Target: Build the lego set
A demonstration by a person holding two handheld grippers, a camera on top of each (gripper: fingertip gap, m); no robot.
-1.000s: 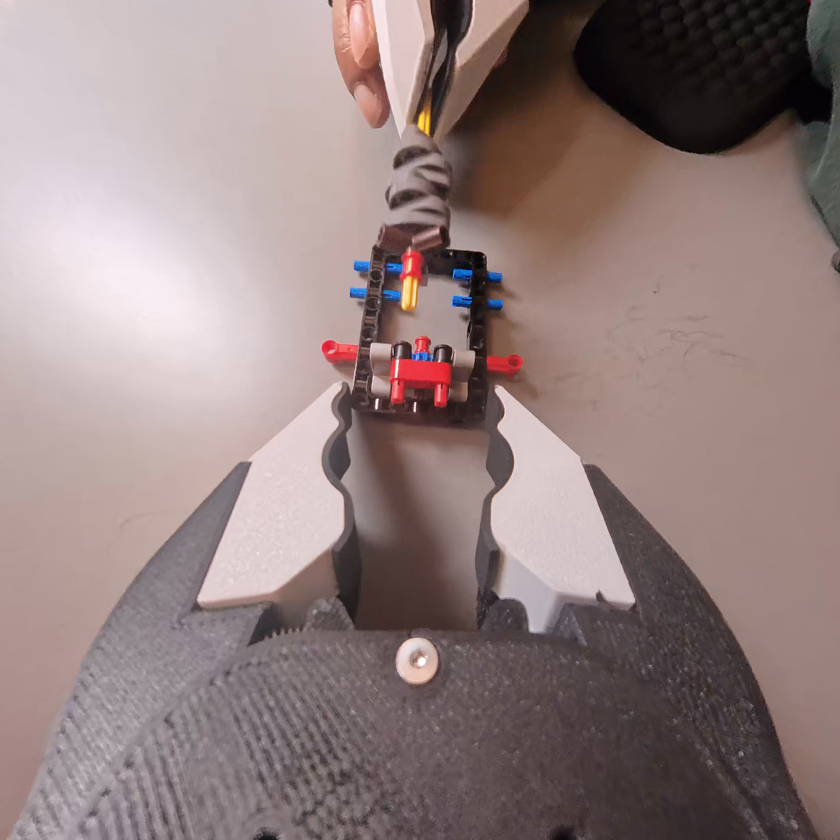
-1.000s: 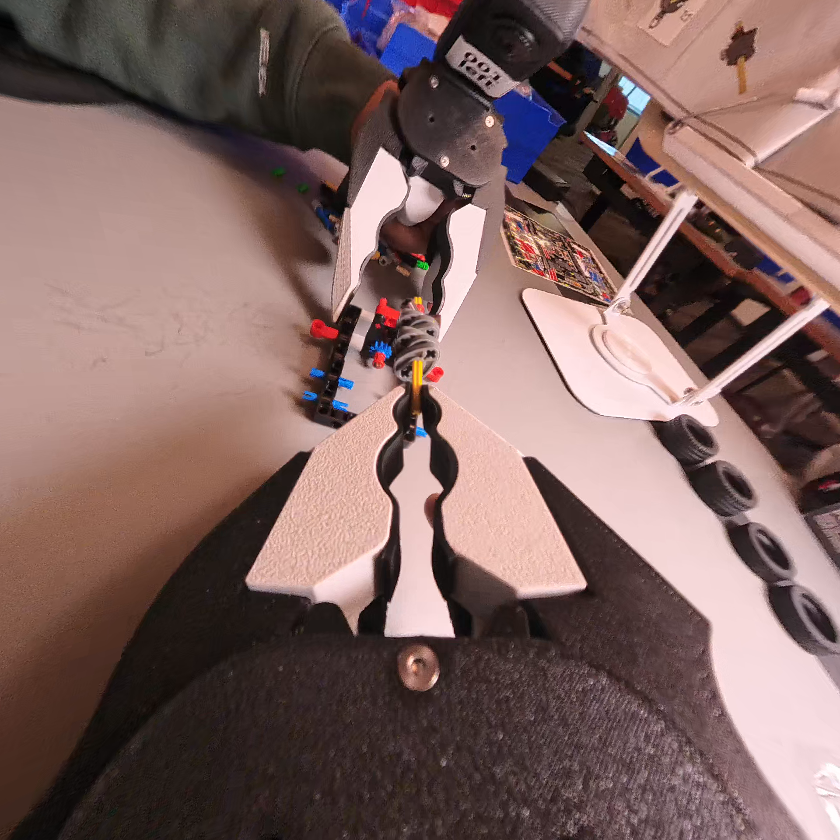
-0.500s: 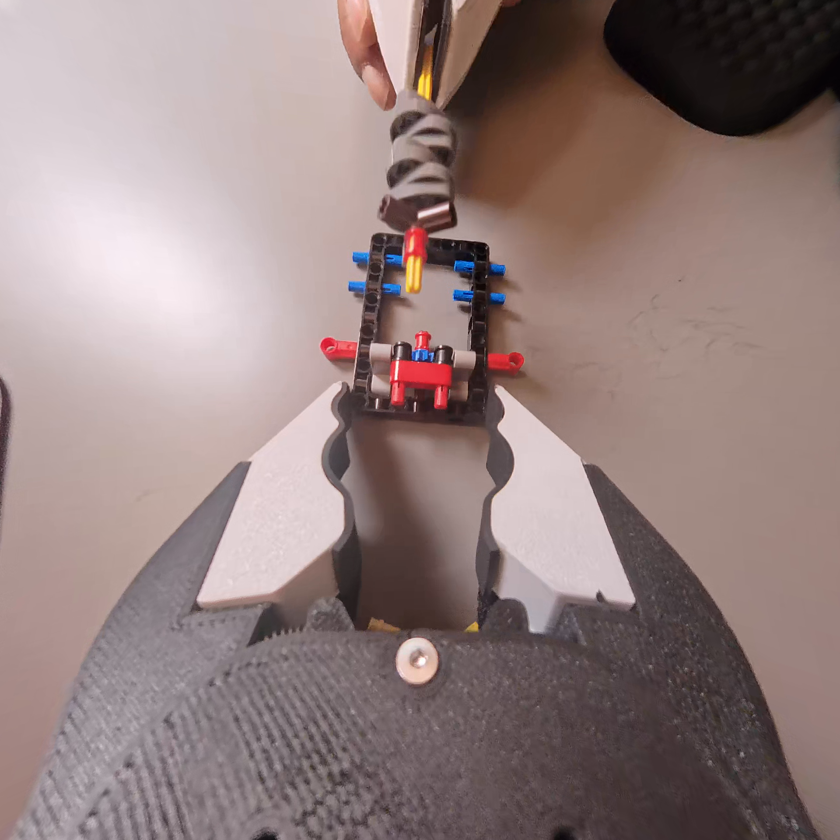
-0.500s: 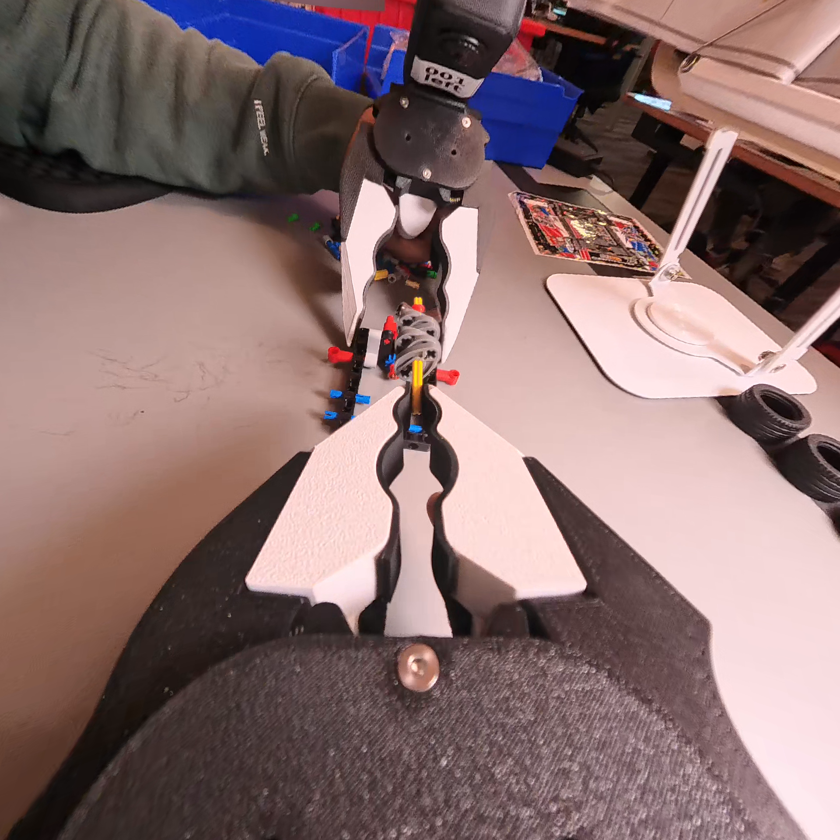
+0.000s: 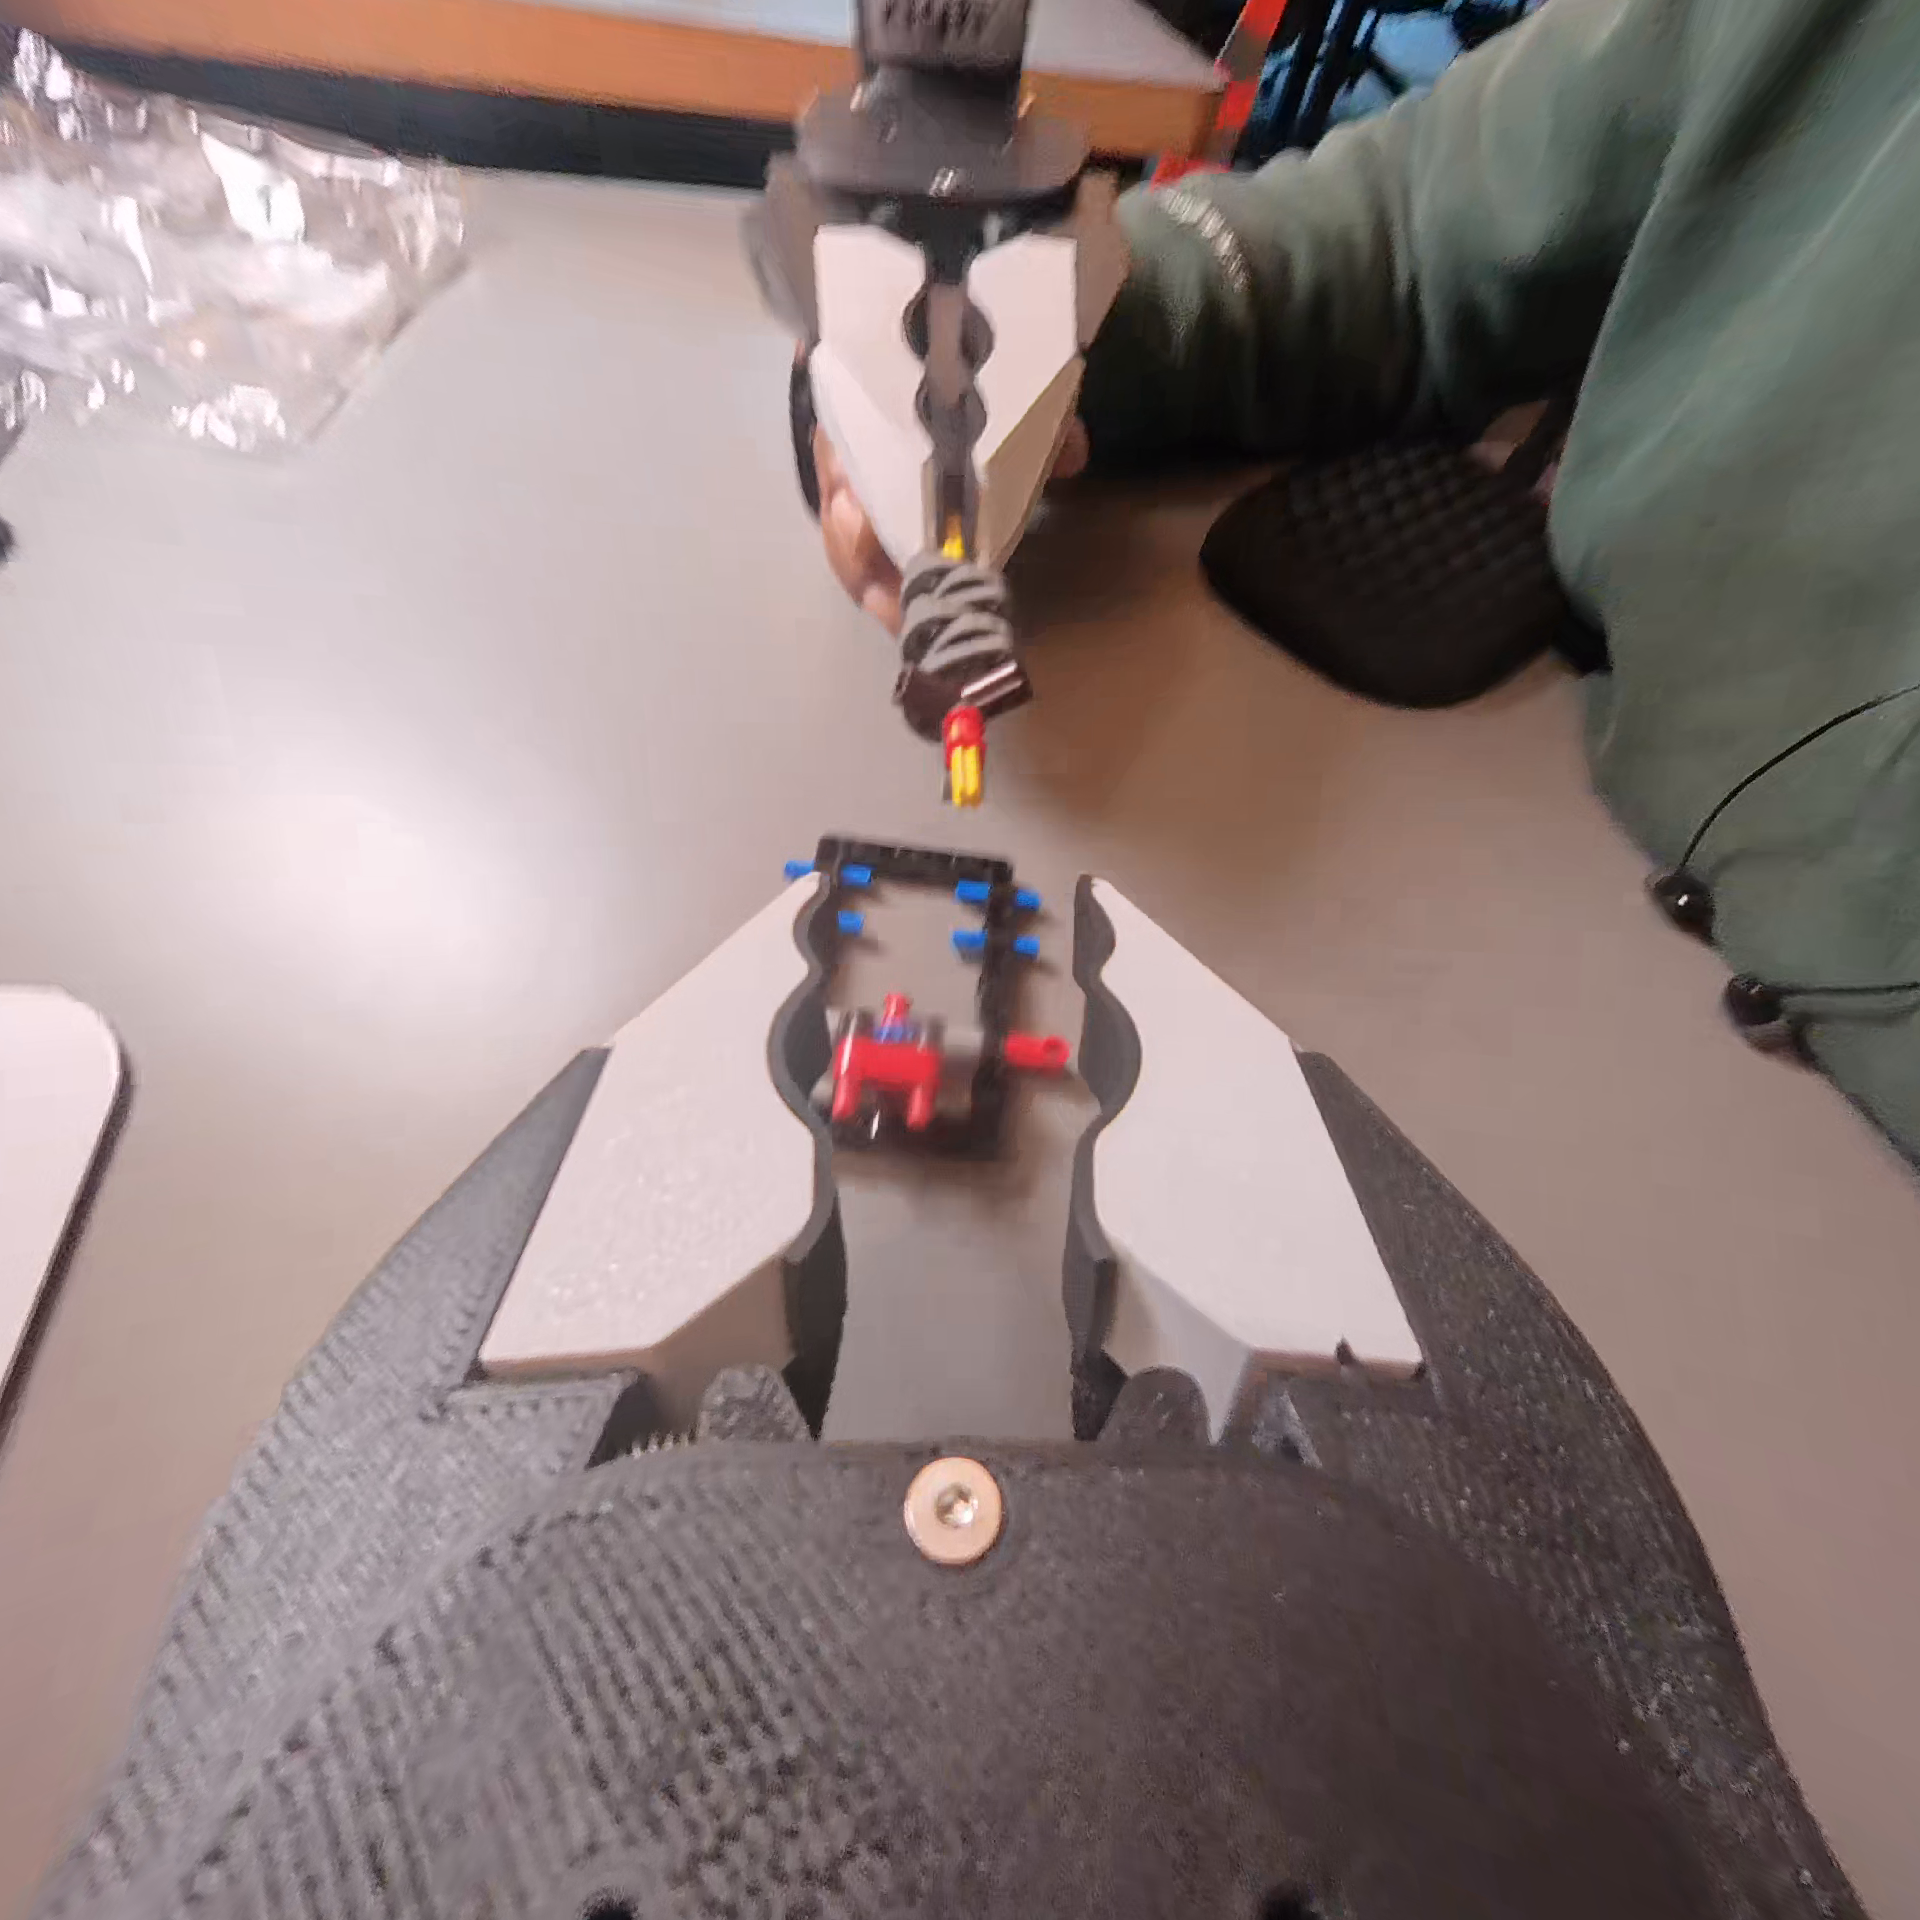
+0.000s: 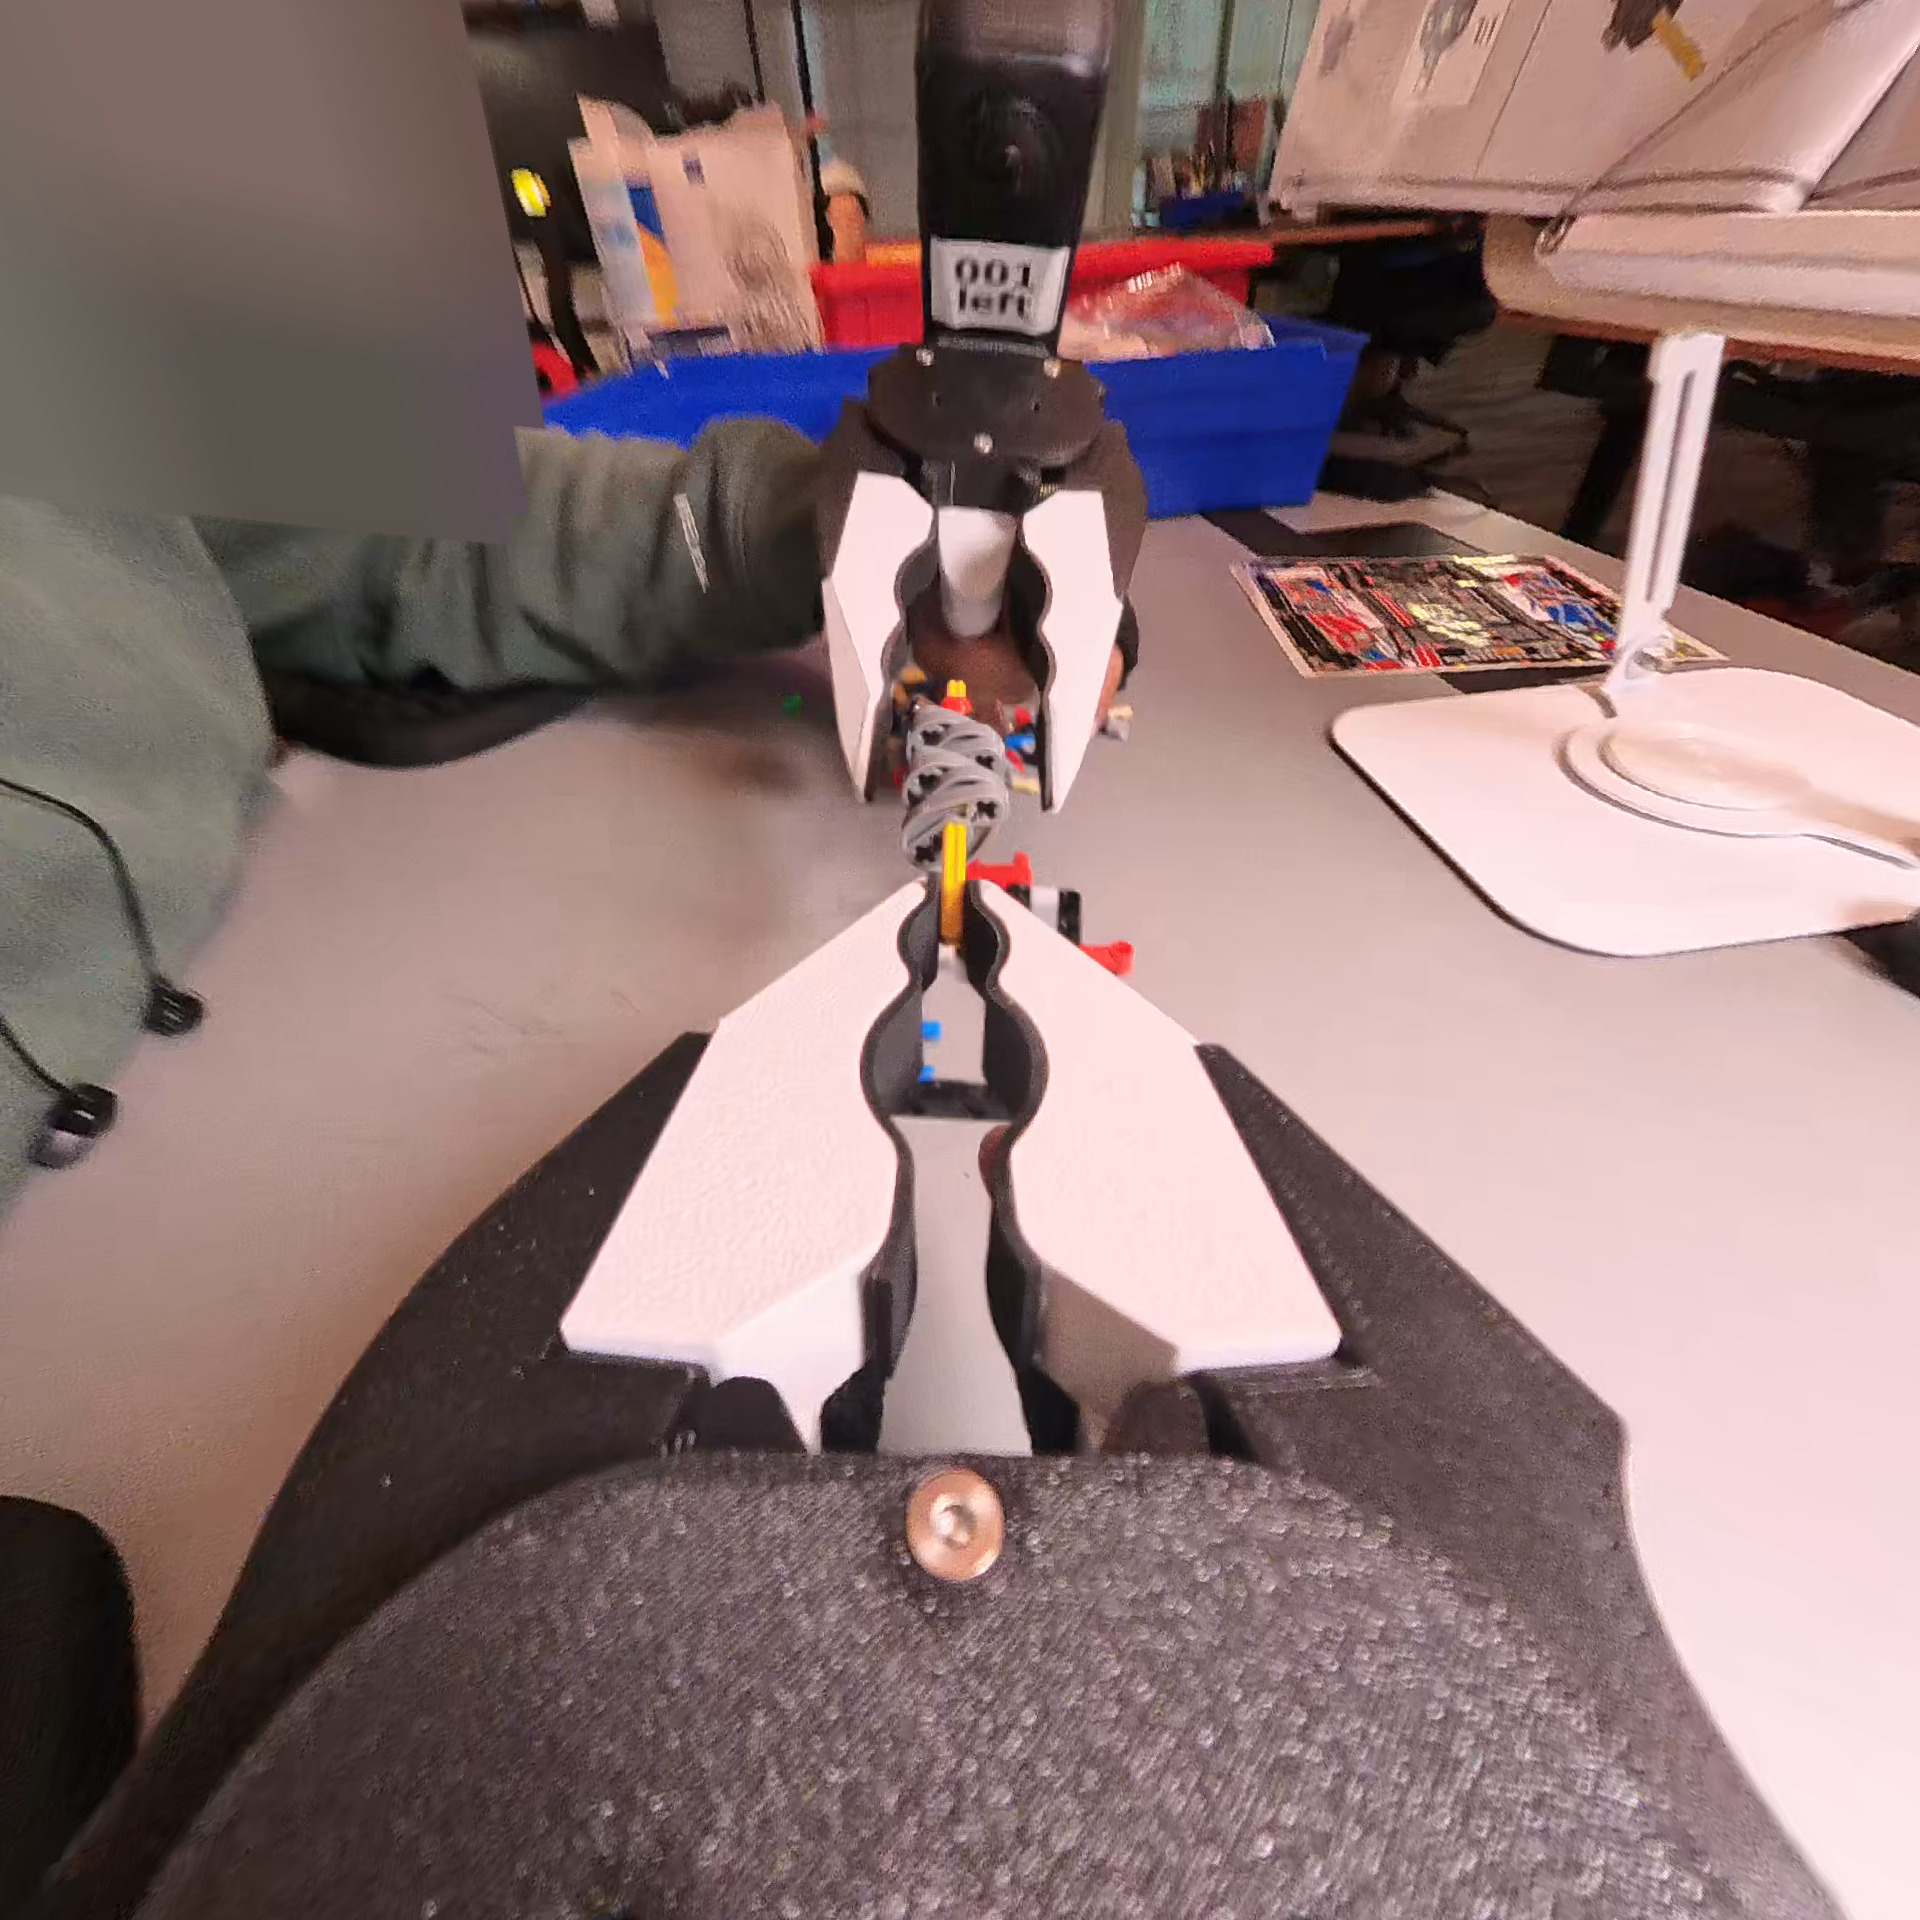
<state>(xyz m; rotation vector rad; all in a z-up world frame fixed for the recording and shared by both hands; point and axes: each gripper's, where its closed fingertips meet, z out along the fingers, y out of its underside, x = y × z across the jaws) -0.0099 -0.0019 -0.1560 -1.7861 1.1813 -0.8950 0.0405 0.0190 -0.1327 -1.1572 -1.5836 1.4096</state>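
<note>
We are working over a smooth grey table [image 5: 364, 644] that is catching a soft glare in the left wrist view, with faint scuff marks showing in the right wrist view. Behind it the room is looking cluttered: blue bins [image 6: 1226, 416] and a red bin [image 6: 883, 301] are sitting at the far edge, and a wooden strip is running along the table's back in the left wrist view.

A crumpled clear plastic bag [image 5: 187, 281] is lying at the far left of that view. A white stand base [image 6: 1662, 800] with a thin upright is resting on the table to the right, and a colourful printed sheet [image 6: 1455, 613] is lying just beyond it. A green sleeve [image 5: 1558, 312] is reaching in from the side, its drawstring toggles dangling near the table.

Our left gripper [image 5: 945, 914] is standing wide apart, its fingers flanking the black lego frame [image 5: 914, 997], which is lying flat on the table with blue pins and a red piece in it; we cannot tell whether the fingers are touching it.

Our right gripper [image 6: 951, 894] is pinching the yellow axle [image 6: 953, 883] of a grey spiral part [image 6: 951, 774], holding it in the air just beyond the frame's far end.
</note>
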